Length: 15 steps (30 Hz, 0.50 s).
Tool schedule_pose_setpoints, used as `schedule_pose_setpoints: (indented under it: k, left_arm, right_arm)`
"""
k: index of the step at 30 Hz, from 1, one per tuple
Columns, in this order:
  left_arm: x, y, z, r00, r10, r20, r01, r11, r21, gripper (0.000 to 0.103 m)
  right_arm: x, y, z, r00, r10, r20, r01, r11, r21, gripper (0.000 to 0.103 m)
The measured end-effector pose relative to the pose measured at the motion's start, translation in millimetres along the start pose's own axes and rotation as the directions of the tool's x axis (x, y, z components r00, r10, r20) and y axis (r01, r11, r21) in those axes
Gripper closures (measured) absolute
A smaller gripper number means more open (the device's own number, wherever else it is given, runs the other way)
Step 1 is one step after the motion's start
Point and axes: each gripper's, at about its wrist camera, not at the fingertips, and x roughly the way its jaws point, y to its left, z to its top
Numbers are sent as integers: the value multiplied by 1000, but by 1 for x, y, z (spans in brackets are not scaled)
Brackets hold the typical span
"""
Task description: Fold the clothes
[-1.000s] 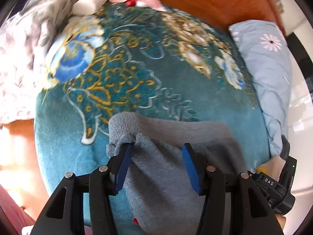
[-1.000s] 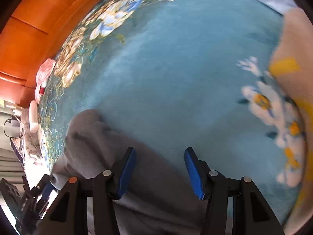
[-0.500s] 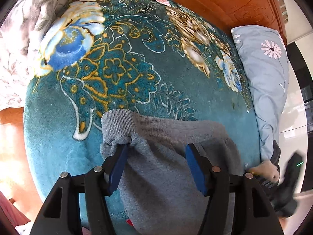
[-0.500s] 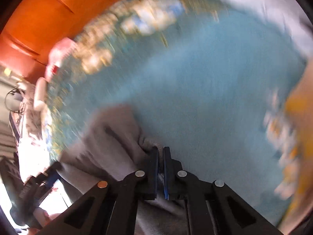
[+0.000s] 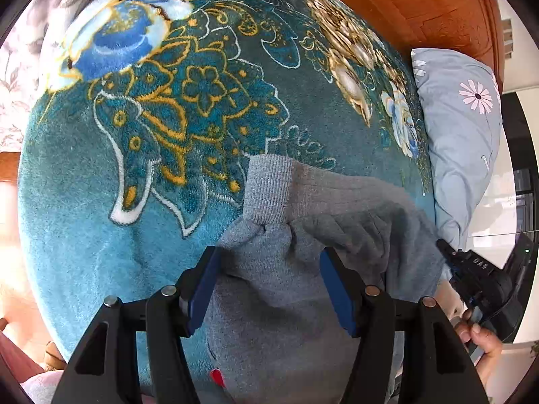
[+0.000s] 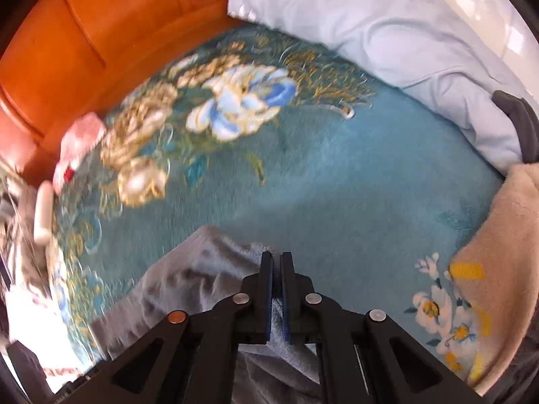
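A grey knit garment [image 5: 353, 208] with a ribbed cuff [image 5: 267, 192] lies bunched on the teal floral blanket [image 5: 101, 202]. My left gripper [image 5: 269, 286] points down over it, open, with a gathered fold of the grey cloth between its blue pads [image 5: 202, 286], which do not squeeze it. My right gripper [image 6: 276, 269] is shut on an edge of the same garment [image 6: 188, 276], and a strip of cloth shows between its pads. That edge is raised off the blanket. In the left wrist view the right tool's black body [image 5: 471, 272] and a hand [image 5: 481, 340] show at the right.
A pale blue pillow [image 6: 387, 33] lies along the far right by the orange wooden headboard [image 6: 84, 33]. A beige flowered blanket [image 6: 505, 252] sits at the right. A pink cloth [image 6: 81, 138] and a white object [image 6: 43, 212] lie at the far left edge.
The right gripper closed on the garment's edge and rose, pulling it up. The left gripper stayed over the cloth; the cuff now sits between its fingers instead of by the left one.
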Motion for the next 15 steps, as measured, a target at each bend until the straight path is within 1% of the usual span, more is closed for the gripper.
schedule_pose_setpoints:
  k: [2, 4, 5, 7, 9, 10, 11, 12, 13, 14, 15]
  left_arm:
    - [0, -1, -1, 1000, 1, 4, -1, 1000, 10, 41]
    - [1, -2, 0, 1000, -5, 2, 5, 1000, 15, 41]
    - [2, -2, 0, 1000, 6, -1, -6, 1000, 13, 41]
    - [5, 1, 0, 1000, 20, -5, -20, 1000, -13, 41]
    - [6, 5, 1, 1000, 10, -8, -10, 999, -34, 41]
    - [5, 6, 1, 1000, 7, -7, -7, 999, -36, 41]
    - [4, 7, 1, 1000, 5, -5, -5, 999, -38, 41]
    - [4, 6, 1, 1000, 7, -6, -8, 999, -35, 40]
    - [4, 6, 1, 1000, 9, -6, -10, 999, -31, 41]
    - [3, 6, 1, 1000, 12, -4, -12, 1000, -25, 40]
    - [2, 5, 0, 1000, 14, -2, -14, 1000, -19, 40]
  right_arm:
    - [-9, 0, 9, 999, 4, 45, -4, 1000, 9, 98]
    - [-18, 7, 22, 996, 6, 86, -5, 1000, -21, 98]
    - [-19, 12, 29, 995, 0, 97, 4, 999, -38, 98]
    - [-12, 14, 35, 997, -11, 73, 14, 999, -37, 96]
    - [2, 12, 33, 1000, -7, 16, 7, 1000, -22, 94]
    - [5, 12, 31, 1000, -16, 9, 16, 1000, -22, 90]
    - [7, 11, 29, 1000, -25, 1, 25, 999, -23, 80]
    - [4, 9, 27, 1000, -17, 9, 17, 1000, -18, 70]
    - [-6, 4, 25, 999, 3, 34, -3, 1000, -4, 48]
    - [-19, -3, 24, 998, 24, 62, -25, 1000, 13, 46]
    - [-31, -9, 22, 995, 44, 91, -47, 998, 30, 46]
